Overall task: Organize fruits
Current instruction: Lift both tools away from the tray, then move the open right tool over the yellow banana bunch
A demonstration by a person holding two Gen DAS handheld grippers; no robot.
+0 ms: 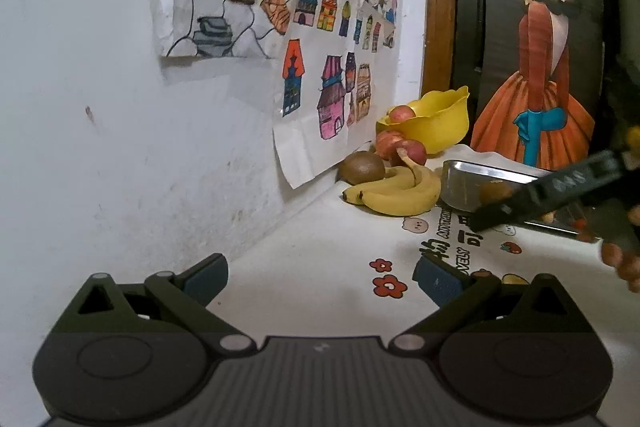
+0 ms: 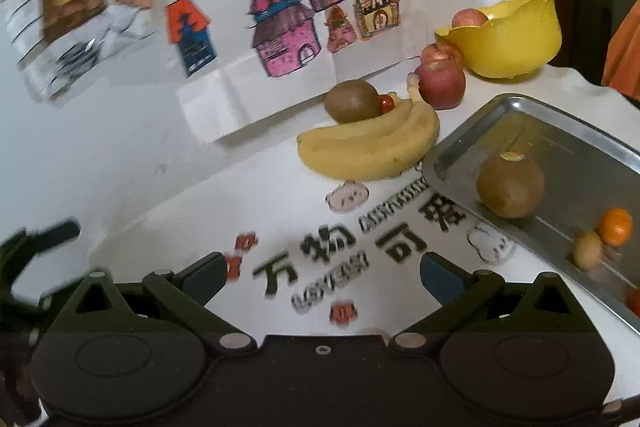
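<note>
Kiwi brown, fuzzy (stickered) in steel tray, both grippers spread apart, empty

Black claw body, blue pads, silver pivots.

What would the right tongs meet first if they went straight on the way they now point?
Probably the bananas, which lie ahead of the open right tongs across bare printed tablecloth. Depth is unclear in the fisheye view; the metal tray lies off to the right.
</note>
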